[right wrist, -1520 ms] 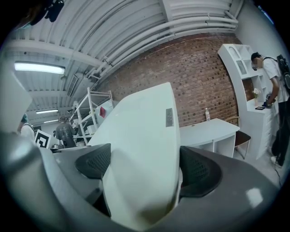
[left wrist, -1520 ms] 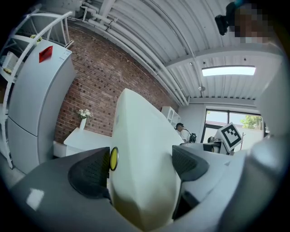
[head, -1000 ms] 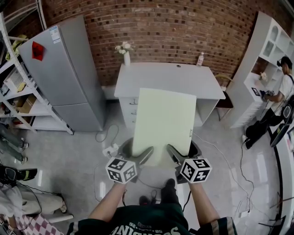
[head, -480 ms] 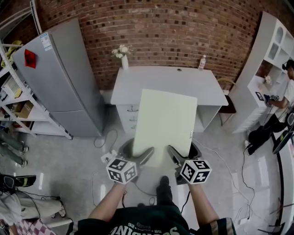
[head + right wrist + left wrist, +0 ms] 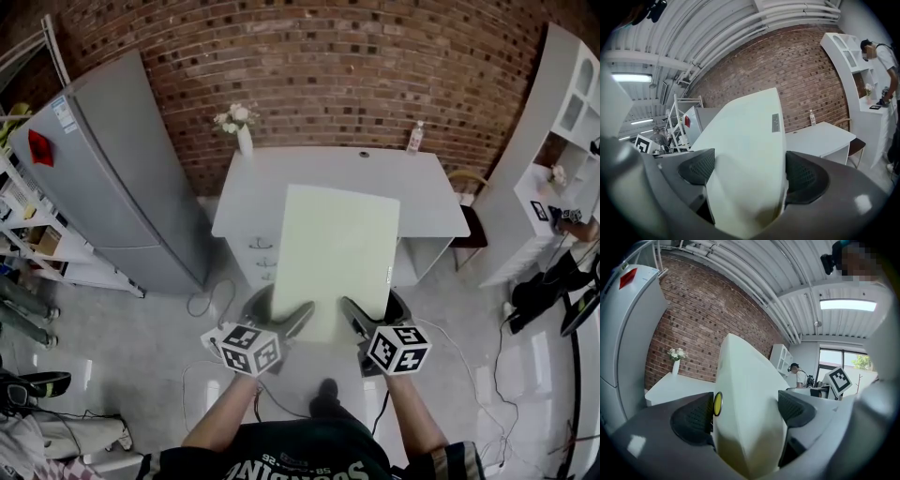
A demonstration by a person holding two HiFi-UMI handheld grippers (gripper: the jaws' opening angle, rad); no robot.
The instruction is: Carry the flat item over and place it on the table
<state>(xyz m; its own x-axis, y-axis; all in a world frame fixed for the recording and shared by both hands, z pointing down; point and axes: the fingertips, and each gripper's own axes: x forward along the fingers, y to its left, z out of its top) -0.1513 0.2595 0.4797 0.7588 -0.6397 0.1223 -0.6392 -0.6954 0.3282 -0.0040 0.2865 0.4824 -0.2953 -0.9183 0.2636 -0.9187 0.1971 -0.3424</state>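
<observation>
- Head view: the left gripper (image 5: 278, 310) and right gripper (image 5: 375, 312) each clamp the near edge of the pale green panel (image 5: 333, 248). Its far end overlaps the front of the white table (image 5: 246, 194). Only this view shows the whole panel. A grey fridge (image 5: 108, 183) carries a red sticker (image 5: 39, 147); its writing is too small to read.
- Left gripper view: the jaws are closed on the panel's edge, with both dark pads against it. A yellow dot (image 5: 717, 403) sits by the left pad.
- Right gripper view: the jaws pinch the panel the same way. A small grey label (image 5: 775, 123) on the panel is unreadable.
</observation>
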